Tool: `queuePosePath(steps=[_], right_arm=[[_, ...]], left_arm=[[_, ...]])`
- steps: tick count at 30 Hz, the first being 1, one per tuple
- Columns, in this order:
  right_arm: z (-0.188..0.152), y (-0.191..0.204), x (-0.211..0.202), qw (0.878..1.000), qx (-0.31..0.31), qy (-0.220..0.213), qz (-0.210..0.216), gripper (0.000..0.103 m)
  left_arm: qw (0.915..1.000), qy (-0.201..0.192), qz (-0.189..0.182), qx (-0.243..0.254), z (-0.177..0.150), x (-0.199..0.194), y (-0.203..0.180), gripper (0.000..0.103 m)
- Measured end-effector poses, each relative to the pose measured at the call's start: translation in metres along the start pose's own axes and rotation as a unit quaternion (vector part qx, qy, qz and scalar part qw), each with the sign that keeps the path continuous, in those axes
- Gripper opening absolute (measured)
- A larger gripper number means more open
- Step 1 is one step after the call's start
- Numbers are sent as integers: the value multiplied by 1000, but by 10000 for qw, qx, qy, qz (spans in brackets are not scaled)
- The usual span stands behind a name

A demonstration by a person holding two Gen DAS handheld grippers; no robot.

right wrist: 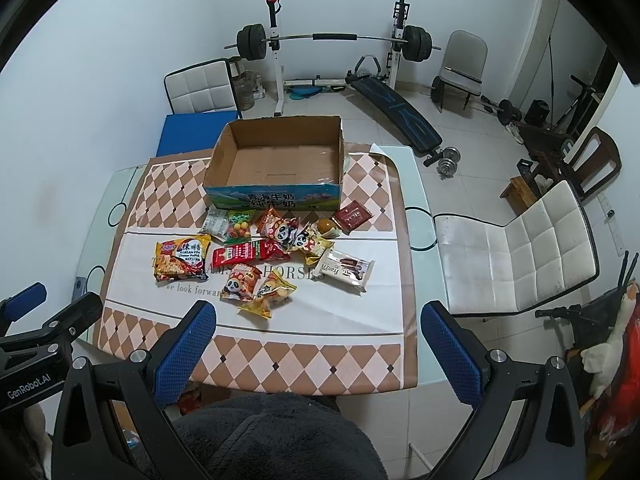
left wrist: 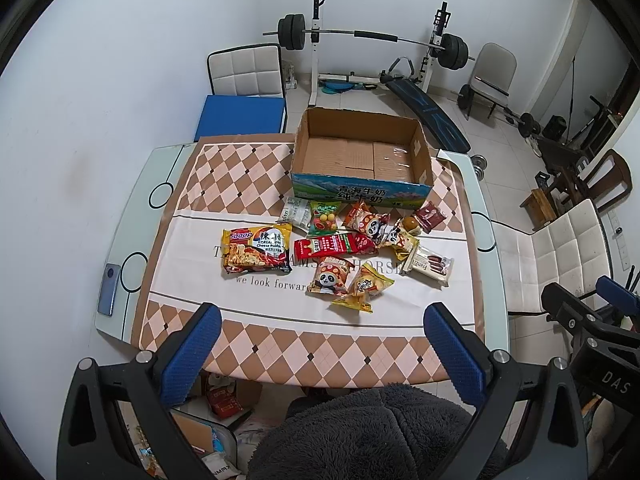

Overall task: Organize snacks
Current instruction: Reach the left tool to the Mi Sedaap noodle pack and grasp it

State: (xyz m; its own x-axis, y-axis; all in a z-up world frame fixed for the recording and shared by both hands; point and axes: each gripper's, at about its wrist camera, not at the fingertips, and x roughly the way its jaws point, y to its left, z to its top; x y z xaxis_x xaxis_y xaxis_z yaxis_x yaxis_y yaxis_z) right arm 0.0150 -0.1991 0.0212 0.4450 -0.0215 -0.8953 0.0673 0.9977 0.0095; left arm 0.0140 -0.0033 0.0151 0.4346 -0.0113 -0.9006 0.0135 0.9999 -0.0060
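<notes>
Both grippers wide, holding nothing — snacks loose on the table.
We hold the left gripper [left wrist: 322,340] and right gripper [right wrist: 318,338] above the near edge; snacks [left wrist: 340,248] lie before the cardboard box [left wrist: 360,152].

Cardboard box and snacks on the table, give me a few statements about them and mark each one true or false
1. The cardboard box holds no snacks. True.
2. The noodle packet lies inside the box. False: it lies on the tablecloth, in front of the box.
3. The left gripper is shut on a snack. False: it is open and holds nothing.
4. The right gripper is open. True.
5. A phone lies near the table's left edge. True.
</notes>
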Motion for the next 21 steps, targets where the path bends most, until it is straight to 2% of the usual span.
queuePosePath(steps=[5,8,14,17,21], right_arm=[[3,8,3,10000,18,22,66,103],[6,3,22,9997,127,82,195,103],[14,-17,106,9964,336,581,513,103],[19,-14,160,9938,285,912,564,103],[19,-12,226,9876,232,1374,718,103]], left_arm=[[10000,28,-36,-67,3,4,5,103],[9995,56,52,-321,12,19,15,103],[9924,417,374,-1097,17,81,51,103],[9844,687,521,-1533,14,118,70,103],[9661,1172,444,-2256,7,169,97,103]])
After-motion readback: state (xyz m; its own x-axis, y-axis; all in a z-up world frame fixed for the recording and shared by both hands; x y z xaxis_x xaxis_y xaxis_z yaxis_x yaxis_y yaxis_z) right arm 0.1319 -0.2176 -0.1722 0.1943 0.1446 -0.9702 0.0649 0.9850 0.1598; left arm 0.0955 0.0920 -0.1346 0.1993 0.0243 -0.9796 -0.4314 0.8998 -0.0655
